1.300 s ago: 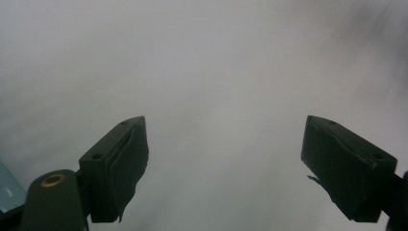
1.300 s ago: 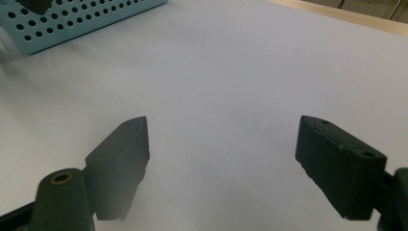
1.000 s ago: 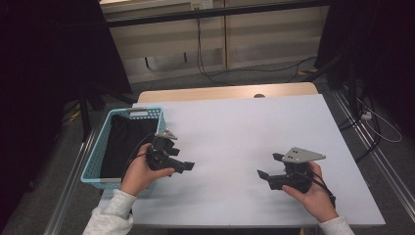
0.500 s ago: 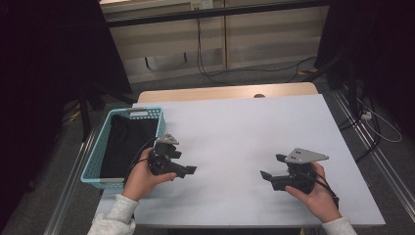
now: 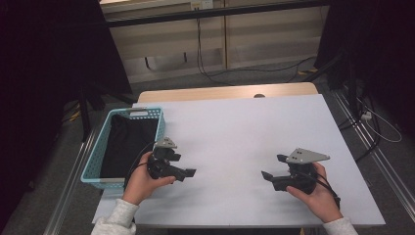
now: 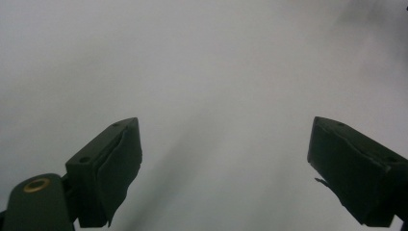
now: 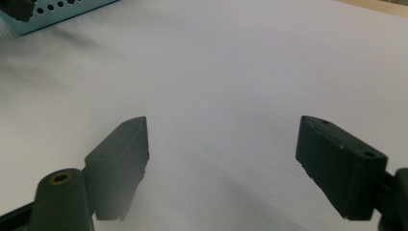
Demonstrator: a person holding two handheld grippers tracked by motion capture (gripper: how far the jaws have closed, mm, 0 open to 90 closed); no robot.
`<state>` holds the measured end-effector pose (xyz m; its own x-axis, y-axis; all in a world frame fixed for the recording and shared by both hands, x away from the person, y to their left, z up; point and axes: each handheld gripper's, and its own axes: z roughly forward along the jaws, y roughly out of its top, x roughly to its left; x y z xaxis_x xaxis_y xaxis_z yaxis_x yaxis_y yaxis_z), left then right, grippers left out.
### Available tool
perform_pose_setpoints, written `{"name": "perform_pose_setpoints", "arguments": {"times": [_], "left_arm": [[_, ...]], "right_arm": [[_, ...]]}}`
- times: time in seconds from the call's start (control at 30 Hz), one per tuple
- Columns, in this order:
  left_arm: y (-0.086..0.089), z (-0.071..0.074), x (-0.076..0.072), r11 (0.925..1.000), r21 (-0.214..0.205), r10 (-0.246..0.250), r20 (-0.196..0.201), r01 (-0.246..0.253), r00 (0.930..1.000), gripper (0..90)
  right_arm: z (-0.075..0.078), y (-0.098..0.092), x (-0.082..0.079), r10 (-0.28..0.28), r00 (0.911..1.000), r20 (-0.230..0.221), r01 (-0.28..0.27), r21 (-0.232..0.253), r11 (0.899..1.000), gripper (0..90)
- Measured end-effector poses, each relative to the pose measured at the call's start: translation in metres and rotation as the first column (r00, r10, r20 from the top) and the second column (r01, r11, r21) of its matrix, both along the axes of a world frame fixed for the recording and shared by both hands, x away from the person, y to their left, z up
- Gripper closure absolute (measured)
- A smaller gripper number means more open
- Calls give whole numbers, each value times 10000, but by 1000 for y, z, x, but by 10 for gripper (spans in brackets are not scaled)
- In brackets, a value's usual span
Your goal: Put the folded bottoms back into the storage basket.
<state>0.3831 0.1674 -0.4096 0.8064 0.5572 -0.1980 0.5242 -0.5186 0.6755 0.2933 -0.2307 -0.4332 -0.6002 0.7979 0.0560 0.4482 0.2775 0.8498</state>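
Now the left gripper [image 5: 182,165] sits slightly nearer the person than before, beside the blue basket [image 5: 96,164]; its jaws have just been opening, nothing between them. Right gripper [image 5: 274,169] unmoved over the white table [image 5: 235,132], jaws wide, empty.

Right claw [image 7: 223,166]: jaws stand wide apart with nothing between them, low over the bare white bench [image 7: 231,72]; perforated teal basket [image 7: 62,12] at far upper left
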Motion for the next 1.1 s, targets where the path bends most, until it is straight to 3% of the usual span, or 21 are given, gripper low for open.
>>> {"name": "perform_pose_setpoints", "arguments": {"times": [0.57, 1.1], "left_arm": [[4, -8, -3, 9990, -427, 149, -62, -152, 9999, 90], [10, -13, -10, 9985, -538, 101, 12, -100, 9999, 80]], "right_arm": [[-6, -23, -11, -289, 9995, -144, 286, -155, 9995, 184], [-5, -23, -13, -263, 9996, -143, 260, -249, 9994, 180]]}}
